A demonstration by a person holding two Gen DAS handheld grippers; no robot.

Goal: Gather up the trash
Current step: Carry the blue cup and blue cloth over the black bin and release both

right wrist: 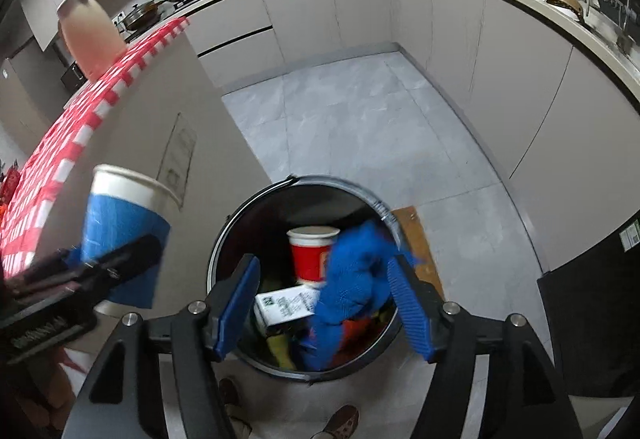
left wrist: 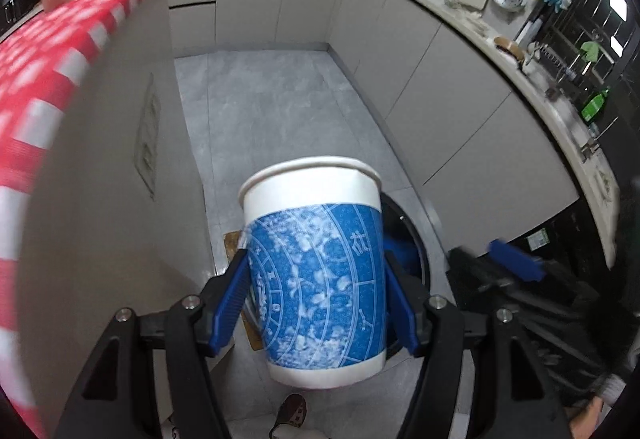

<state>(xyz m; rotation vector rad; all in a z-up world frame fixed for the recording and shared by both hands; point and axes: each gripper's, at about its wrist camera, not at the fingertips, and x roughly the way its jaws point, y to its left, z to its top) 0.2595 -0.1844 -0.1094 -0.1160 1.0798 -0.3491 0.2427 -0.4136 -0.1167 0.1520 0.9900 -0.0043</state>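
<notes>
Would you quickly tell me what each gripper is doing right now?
Left gripper: closed on the blue and white paper cup.
Right gripper: open, pads clear of the blue cloth over the trash bin.

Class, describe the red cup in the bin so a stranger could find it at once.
Start at the round black trash bin on the grey tile floor. Inside stands a red paper cup with a white rim, upright beside a crumpled blue cloth. It is the only red cup; the other cup is blue-patterned.

Left gripper [left wrist: 316, 291], angled steeply downward, blue pads clamped on opposite sides of its load. Right gripper [right wrist: 324, 299], likewise angled downward, jaws spread apart, pads pressing on nothing.
</notes>
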